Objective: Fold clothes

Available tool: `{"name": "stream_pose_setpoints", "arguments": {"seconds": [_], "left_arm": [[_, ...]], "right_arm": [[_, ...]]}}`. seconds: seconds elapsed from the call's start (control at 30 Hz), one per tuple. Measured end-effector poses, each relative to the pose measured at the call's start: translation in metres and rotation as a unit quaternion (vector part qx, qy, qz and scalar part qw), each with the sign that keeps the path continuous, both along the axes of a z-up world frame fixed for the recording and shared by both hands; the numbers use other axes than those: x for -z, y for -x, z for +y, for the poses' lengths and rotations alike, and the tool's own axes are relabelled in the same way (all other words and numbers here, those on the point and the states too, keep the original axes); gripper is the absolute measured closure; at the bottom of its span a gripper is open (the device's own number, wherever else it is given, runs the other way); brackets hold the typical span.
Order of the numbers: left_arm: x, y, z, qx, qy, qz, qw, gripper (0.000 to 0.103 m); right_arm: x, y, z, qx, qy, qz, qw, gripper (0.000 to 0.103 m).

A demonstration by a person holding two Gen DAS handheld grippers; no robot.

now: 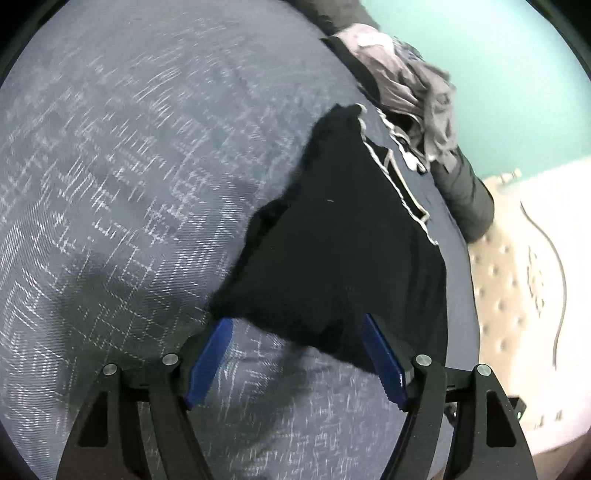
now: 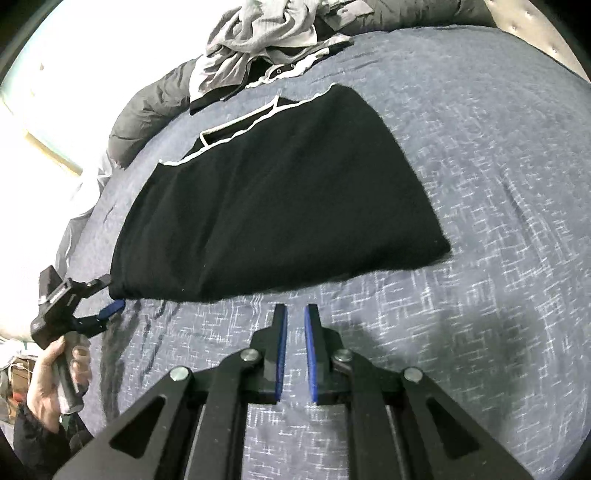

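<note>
Clothes are what you are working on, and they lie on the bedspread (image 2: 480, 184), a wide grey-blue cover with a white crosshatch weave that fills most of both views. On it the black garment (image 2: 280, 199) with white piping is spread flat as a broad, roughly four-sided panel, its piped edge away from you and doubled layers showing along that side, so I judge it already folded at least once, with a further fold or two probably needed to make it compact. Beyond it, against a dark padded roll at the bed's far edge, the pile of clothes (image 2: 258, 33) sits loose and crumpled, grey fabric over a black piece with white trim; those plainly remain to be folded. Your left gripper (image 1: 297, 354) is spread wide at the garment's near corner, one blue pad beside the cloth's edge and the other against the black fabric, which spills into the gap; I cannot tell whether it is arriving at that corner or has just let it go. Your right gripper (image 2: 295, 354) hovers over bare bedspread just short of the garment's near edge, its blue pads drawn close together with only a narrow slit between them and nothing held. Your left hand (image 2: 55, 373) wraps its gripper's handle at the bed's side.
</note>
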State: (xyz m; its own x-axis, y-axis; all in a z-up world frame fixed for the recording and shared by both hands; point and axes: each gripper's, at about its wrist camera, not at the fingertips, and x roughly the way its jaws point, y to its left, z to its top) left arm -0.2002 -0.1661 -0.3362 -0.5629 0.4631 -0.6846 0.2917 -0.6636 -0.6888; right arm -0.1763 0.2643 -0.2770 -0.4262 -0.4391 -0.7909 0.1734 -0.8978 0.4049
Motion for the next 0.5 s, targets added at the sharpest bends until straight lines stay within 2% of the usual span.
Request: {"name": "stream_pose_setpoints", "arguments": {"seconds": [0.2, 0.5], "left_arm": [[0.008, 0.003, -0.005, -0.035, -0.013, 0.005, 0.9993, 0.027], [0.006, 0.01, -0.009, -0.05, -0.002, 0.018, 0.9986, 0.028]], "right_arm": [[-0.002, 0.008, 0.008, -0.004, 0.0, 0.004, 1.0, 0.094], [-0.001, 0.014, 0.018, 0.003, -0.004, 0.001, 1.0, 0.094]]}}
